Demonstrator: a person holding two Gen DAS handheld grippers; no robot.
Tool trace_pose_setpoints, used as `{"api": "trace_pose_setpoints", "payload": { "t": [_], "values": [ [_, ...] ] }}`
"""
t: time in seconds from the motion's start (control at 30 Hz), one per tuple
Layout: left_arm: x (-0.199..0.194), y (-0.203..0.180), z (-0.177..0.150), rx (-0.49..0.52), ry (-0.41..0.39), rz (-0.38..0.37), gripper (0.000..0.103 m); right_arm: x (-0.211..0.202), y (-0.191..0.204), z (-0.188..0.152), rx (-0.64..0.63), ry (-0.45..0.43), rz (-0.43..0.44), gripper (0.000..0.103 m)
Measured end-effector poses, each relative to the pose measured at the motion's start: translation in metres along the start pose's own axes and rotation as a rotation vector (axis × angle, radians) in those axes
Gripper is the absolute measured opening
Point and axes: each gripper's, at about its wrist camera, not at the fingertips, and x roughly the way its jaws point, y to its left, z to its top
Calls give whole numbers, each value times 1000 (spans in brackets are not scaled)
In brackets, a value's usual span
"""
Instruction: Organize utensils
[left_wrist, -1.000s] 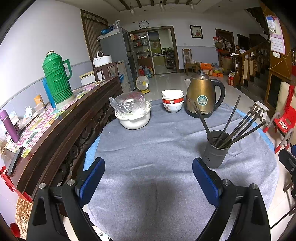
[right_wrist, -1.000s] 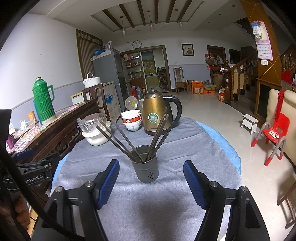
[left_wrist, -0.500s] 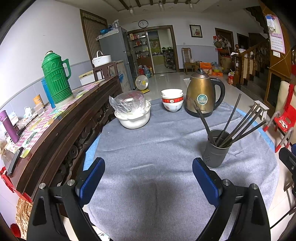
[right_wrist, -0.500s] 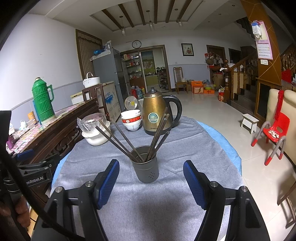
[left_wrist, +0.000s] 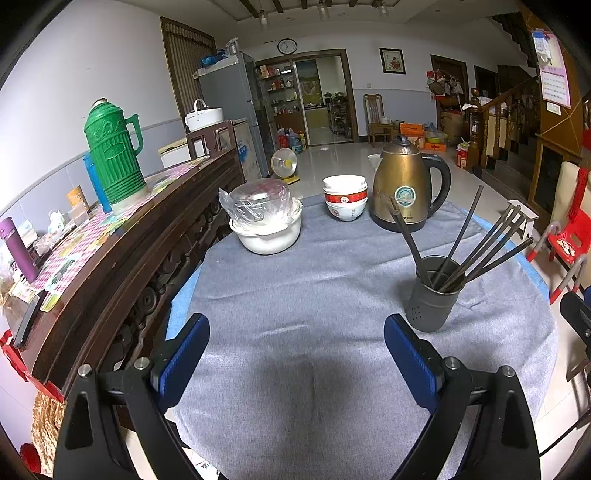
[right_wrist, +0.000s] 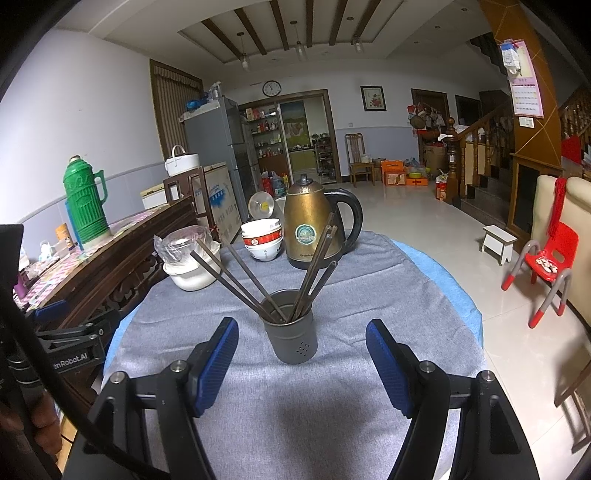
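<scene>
Nearest to me, the left hand-held gripper hangs over bare grey cloth with its blue pads spread wide and nothing between them. The right hand-held gripper is likewise spread apart, empty, aimed at the utensil cup, which stands just ahead of its fingertips without touching them.

The cup is a dark grey cylinder, upright on the cloth-covered counter, towards the counter's right side as the left wrist view shows it. The chopsticks stand in it tips down, their long axes slanting up and outward in a fan: in the right wrist view one bunch leans up to the left, the other up to the right towards the kettle.

Farther back on the counter sit a white pot with a plastic-wrapped lid, a stack of red-and-white bowls and the brass-coloured kettle, in a row from left to right. Beyond the left edge, a green thermos stands on a dark wooden sideboard.

Compared with a second ago, nothing has shifted: both grippers sit at the same spread, and the cup and chopsticks lie exactly as they did.
</scene>
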Motion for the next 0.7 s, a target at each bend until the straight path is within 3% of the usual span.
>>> {"api": "trace_pose_setpoints", "payload": {
  "t": [0.7],
  "values": [
    [1, 0, -1, 3, 4, 1, 95, -2, 1, -3, 6, 1, -6, 75]
  ]
}}
